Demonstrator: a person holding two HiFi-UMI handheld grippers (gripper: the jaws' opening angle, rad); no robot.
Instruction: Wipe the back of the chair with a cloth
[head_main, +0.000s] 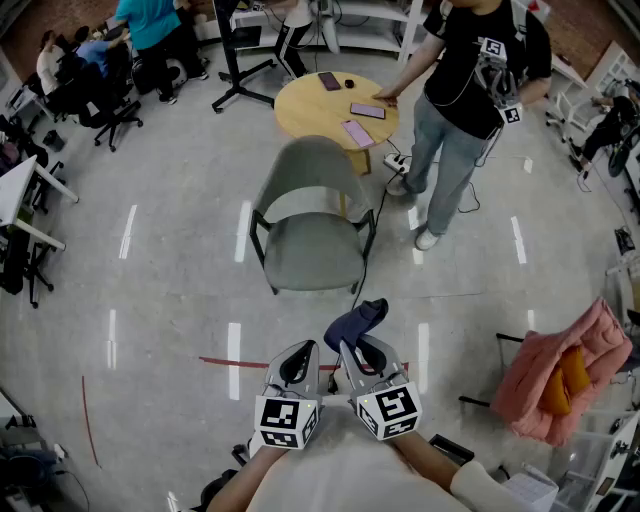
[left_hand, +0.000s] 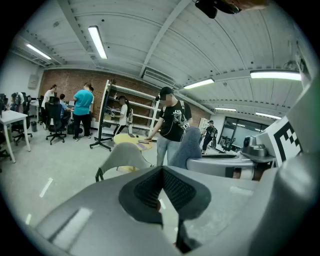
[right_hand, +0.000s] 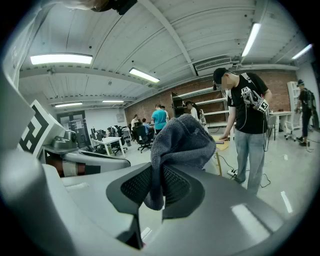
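Note:
A grey-green chair (head_main: 305, 250) stands in the middle of the floor, its backrest (head_main: 312, 165) on the far side and its seat turned toward me. My right gripper (head_main: 358, 352) is shut on a dark blue cloth (head_main: 357, 322), which bunches up above the jaws (right_hand: 182, 142). My left gripper (head_main: 298, 364) sits close beside it, jaws together with nothing in them (left_hand: 162, 187). Both grippers are held low, well short of the chair. In the left gripper view the chair (left_hand: 125, 155) stands ahead and the cloth (left_hand: 184, 147) rises at the right.
Behind the chair is a round wooden table (head_main: 300, 110) with phones on it, and a person (head_main: 465, 100) leans over it. A cable runs along the floor by the chair's right side. At the right, a pink jacket (head_main: 565, 370) lies over a frame. Office chairs and people are at the far left.

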